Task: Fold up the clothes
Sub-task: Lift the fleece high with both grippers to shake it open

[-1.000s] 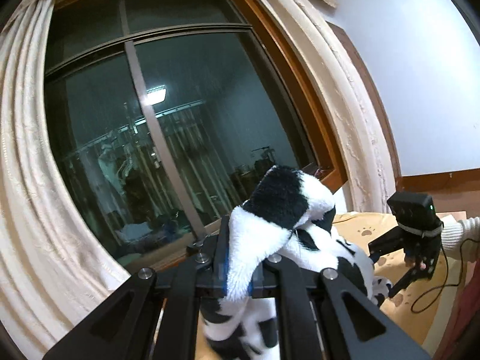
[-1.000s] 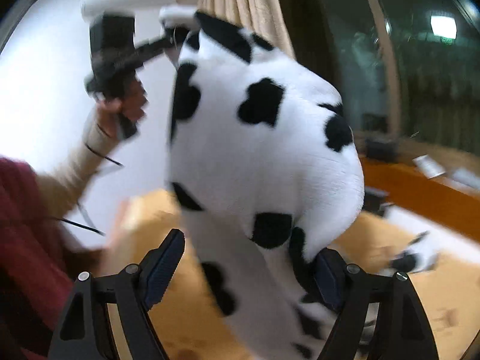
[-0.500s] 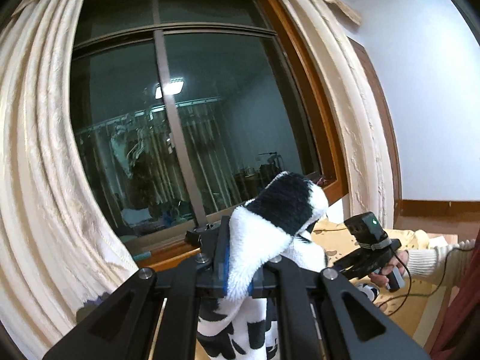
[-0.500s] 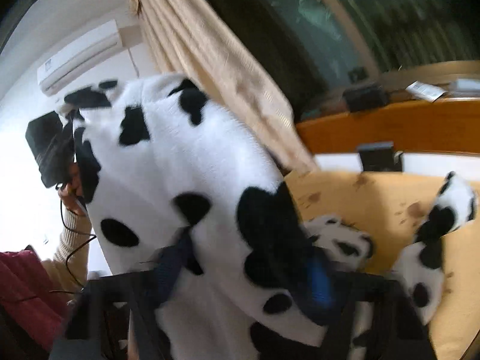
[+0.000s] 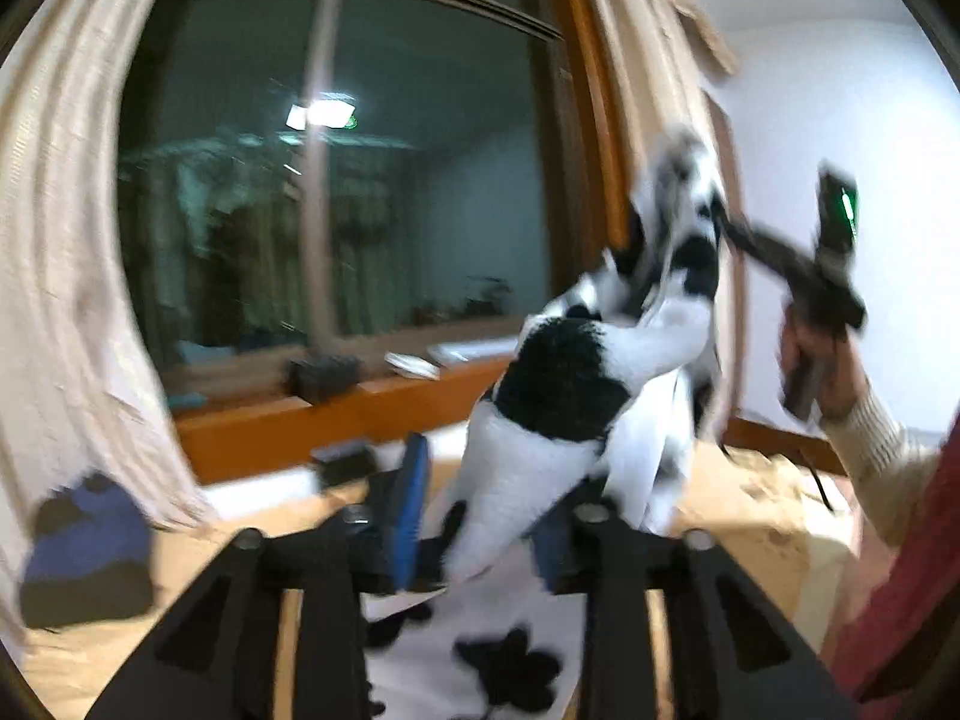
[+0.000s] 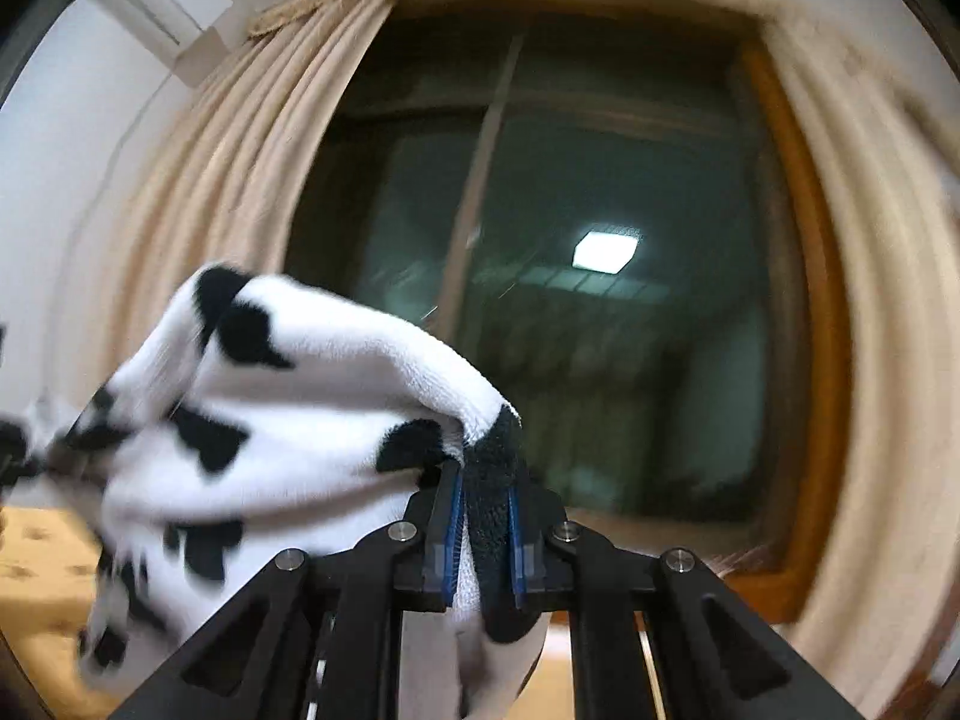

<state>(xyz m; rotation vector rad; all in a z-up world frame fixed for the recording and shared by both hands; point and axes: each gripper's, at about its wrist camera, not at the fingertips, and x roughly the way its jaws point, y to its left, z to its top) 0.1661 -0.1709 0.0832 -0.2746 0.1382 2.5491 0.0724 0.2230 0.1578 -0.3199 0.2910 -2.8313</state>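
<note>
Left wrist view: the left gripper (image 5: 480,516) is seen low in the picture, with its 2 blue pads (image 5: 408,504) standing apart. Its jaws are opening. A fold of the cow-print garment (image 5: 558,396), white and fluffy with black spots, is seen between them, but it is not squeezed by the pads. More of the garment is spread flat under the gripper on the tan bed cover (image 5: 762,516). From the fold, the garment is pulled up and to the right, to the right gripper (image 5: 729,228), which is held high by a hand (image 5: 822,372) in a cream sleeve. A dark window (image 5: 336,180) with cream curtains (image 5: 60,240) is seen behind, and a blue and black thing (image 5: 84,558) is seen at the left, too blurred to name.

In the right wrist view, the right gripper (image 6: 485,531) is closing, and its 2 pads (image 6: 454,528) are pressed on a black and white edge of the cow-print garment (image 6: 288,420). The rest of the cloth is hung out to the left and down. The window (image 6: 600,300) is faced here too, and a white air unit (image 6: 174,6) is seen up on the wall at the left
</note>
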